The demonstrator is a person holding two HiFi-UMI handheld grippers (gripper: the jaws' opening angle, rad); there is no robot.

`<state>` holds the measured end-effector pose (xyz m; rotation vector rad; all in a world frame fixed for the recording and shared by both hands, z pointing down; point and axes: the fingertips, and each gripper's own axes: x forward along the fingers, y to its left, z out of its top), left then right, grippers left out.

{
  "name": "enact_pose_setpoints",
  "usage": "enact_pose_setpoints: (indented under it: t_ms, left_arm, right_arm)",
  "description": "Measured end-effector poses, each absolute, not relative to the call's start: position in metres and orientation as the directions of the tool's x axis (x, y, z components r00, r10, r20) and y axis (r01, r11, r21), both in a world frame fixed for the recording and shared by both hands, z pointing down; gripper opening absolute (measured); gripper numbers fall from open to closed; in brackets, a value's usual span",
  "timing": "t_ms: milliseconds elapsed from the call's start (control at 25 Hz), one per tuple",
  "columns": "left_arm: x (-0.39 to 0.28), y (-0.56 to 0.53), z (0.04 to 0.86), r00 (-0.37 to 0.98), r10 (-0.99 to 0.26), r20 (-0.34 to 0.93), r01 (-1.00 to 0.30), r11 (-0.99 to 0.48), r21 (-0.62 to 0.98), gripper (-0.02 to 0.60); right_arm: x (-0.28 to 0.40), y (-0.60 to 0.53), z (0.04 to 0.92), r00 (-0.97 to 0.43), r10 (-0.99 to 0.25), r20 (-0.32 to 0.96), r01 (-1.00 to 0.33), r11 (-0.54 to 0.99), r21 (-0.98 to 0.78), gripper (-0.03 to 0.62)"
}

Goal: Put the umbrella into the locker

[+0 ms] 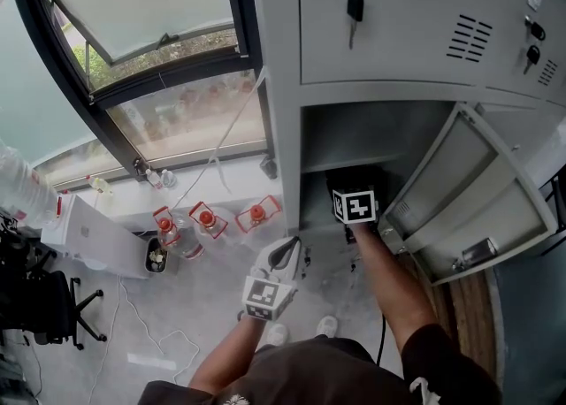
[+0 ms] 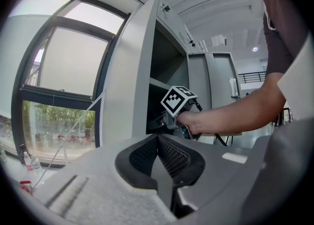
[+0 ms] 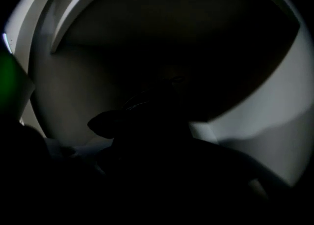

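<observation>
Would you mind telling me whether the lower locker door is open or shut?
Open: the locker door is swung out to the right, exposing the dark compartment that the right claw reaches into.

The right gripper [image 1: 355, 204] reached into the open lower compartment of the grey locker [image 1: 283, 85], its marker cube at the opening and just in front of a dark thing [image 1: 352, 179] too shadowed to make out, while the compartment's door [image 1: 460, 195] stood swung wide to the right. The left gripper [image 1: 285, 255] hung lower, outside the locker and over the floor [image 1: 221, 306], pointing towards the locker's foot. A key [image 1: 354, 3] dangled from the shut door above, and red-capped bottles [image 1: 208, 219] stood by the window [image 1: 168, 67] at the left.
</observation>
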<state>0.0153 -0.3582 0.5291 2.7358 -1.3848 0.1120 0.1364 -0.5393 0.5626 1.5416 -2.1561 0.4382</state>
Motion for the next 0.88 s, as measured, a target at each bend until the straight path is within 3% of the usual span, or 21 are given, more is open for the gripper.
enact_pose_setpoints:
  t_ms: [520, 880]
  left_arm:
    - [0.003, -0.358, 0.525, 0.567, -0.818, 0.090, -0.823, -0.567, 0.030, 0.006]
    - [0.005, -0.359, 0.524, 0.573, -0.815, 0.087, -0.819, -0.570, 0.057, 0.006]
  right_arm:
    - [0.132, -0.559, 0.587, -0.239, -0.734, 0.635, -0.944, 0.329, 0.025, 0.233]
    - [0.128, -0.561, 0.584, -0.258, -0.760, 0.597, -0.938, 0.344, 0.032, 0.286]
